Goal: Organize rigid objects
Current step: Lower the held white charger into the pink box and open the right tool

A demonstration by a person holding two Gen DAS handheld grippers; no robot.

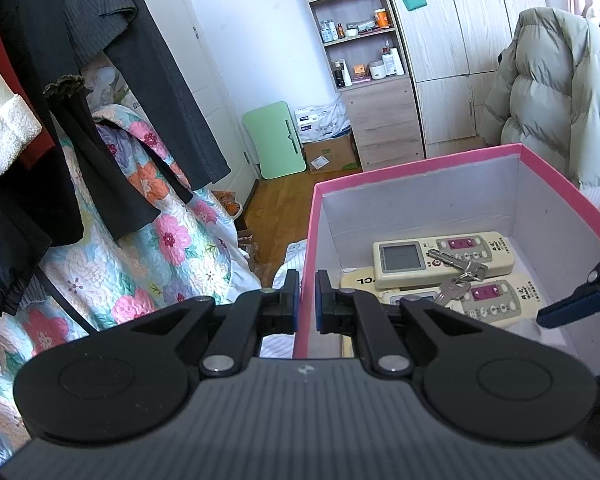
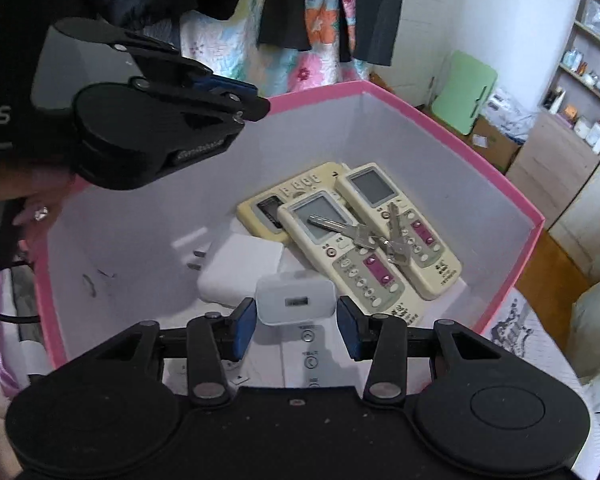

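A pink box with white inner walls holds three cream remote controls and a bunch of keys lying across them. My left gripper is shut on the box's near left wall. In the right wrist view the box also holds a large white plug adapter and a white remote under the gripper. My right gripper is open inside the box. A small white charger sits between its fingers, with a gap on each side. The left gripper shows on the box's left rim.
A floral quilt and dark hanging clothes are to the left. A green folding table, a cardboard box, a shelf unit and wardrobe stand across the wood floor. A pale puffer coat hangs behind the box.
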